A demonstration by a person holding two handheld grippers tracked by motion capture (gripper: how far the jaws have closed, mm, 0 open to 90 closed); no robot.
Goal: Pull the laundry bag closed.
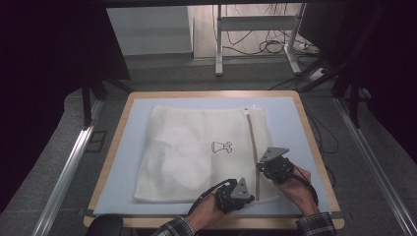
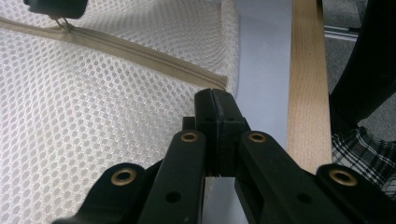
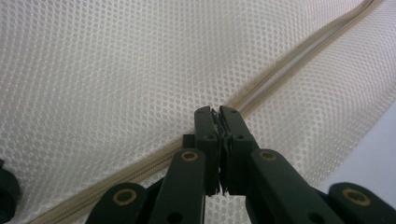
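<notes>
A white mesh bag (image 1: 196, 147) lies flat on the pale blue mat (image 1: 285, 113), with a beige zipper (image 1: 252, 142) running down its right side. My left gripper (image 1: 252, 197) is at the zipper's near end, and its jaws (image 2: 215, 100) are shut on the bag's edge where the zipper (image 2: 140, 53) stops. My right gripper (image 1: 259, 167) sits a little farther up the zipper. Its jaws (image 3: 218, 115) are shut on a thin tab over the zipper (image 3: 261, 91), which is the metal zipper pull (image 2: 64, 23) seen under it in the left gripper view.
The mat lies on a wooden table (image 1: 206, 93), and its light wood rim (image 2: 306, 84) runs just beyond the bag's edge. A small black logo (image 1: 221, 146) marks the bag's middle. A person's checked sleeves (image 1: 314, 226) come in at the near edge. Desk legs and cables stand beyond the table.
</notes>
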